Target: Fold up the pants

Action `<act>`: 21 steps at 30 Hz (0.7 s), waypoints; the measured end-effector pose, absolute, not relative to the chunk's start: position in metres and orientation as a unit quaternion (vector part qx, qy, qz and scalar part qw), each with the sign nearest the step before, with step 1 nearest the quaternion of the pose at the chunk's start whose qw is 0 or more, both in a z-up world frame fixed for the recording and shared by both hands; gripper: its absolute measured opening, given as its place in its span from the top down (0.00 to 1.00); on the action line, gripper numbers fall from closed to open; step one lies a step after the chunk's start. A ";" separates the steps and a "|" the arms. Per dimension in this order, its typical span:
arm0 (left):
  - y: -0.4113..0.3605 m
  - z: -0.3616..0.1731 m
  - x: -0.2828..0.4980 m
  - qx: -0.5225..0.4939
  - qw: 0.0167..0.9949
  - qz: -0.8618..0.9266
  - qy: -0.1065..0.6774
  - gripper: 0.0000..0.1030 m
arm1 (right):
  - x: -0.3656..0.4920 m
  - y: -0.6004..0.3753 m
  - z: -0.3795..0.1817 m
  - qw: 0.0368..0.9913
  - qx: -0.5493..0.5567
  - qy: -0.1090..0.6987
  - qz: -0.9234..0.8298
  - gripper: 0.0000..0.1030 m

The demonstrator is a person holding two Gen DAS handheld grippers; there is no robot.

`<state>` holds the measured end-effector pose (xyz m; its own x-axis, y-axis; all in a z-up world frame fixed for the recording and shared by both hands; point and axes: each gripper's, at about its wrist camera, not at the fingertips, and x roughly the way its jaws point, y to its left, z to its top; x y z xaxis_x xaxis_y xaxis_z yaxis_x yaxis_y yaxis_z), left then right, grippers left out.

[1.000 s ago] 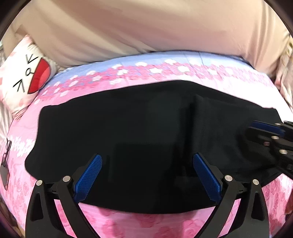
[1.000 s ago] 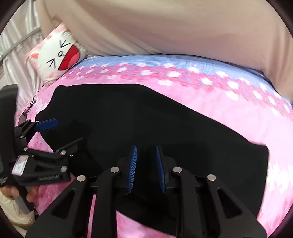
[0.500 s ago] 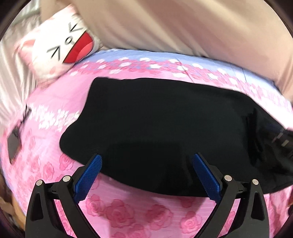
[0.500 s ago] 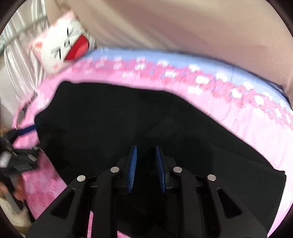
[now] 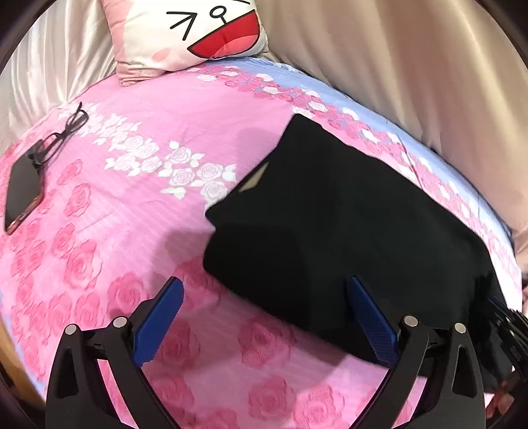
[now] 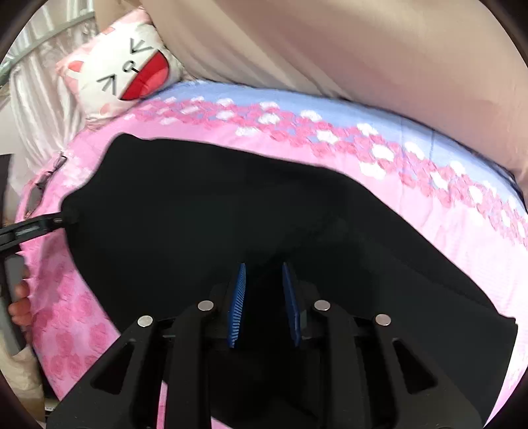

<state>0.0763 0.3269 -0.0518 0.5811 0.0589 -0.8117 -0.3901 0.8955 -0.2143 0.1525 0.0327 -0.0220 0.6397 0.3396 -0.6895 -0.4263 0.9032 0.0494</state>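
Black pants spread flat on the pink rose-print bedspread, partly folded.
Lay dark and smooth, one squared end toward the cat-face pillow, a small pale tag visible at that edge; other end ran off toward the lower right. Left tongs gaped wide, gripping nothing, angled down over the near edge of the pants, right pad over cloth, left pad over bare bedspread. Right tongs pitched down over the pants, blue pads narrowly apart with black fabric bunched between; could not tell for sure whether clamped. Glasses and phone sat well apart, far left on the bedspread.
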 end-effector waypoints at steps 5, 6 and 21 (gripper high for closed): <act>0.333 -0.050 0.087 -0.186 0.870 0.131 0.437 0.05 | 0.167 0.077 -0.005 0.889 -0.086 0.368 0.260 0.77; 0.333 -0.048 0.089 -0.181 0.873 0.133 0.434 0.05 | 0.173 0.089 -0.004 0.884 -0.095 0.370 0.271 0.77; 0.340 -0.042 0.119 -0.086 0.879 0.186 0.430 0.05 | 0.263 0.241 -0.024 0.854 -0.159 0.389 0.306 0.76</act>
<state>0.1188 0.3397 -0.0416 0.5601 0.2537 -0.7886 -0.4014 0.9159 0.0096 0.2630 0.2411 -0.0237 0.5098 0.3993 -0.7620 -0.6470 0.7617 -0.0337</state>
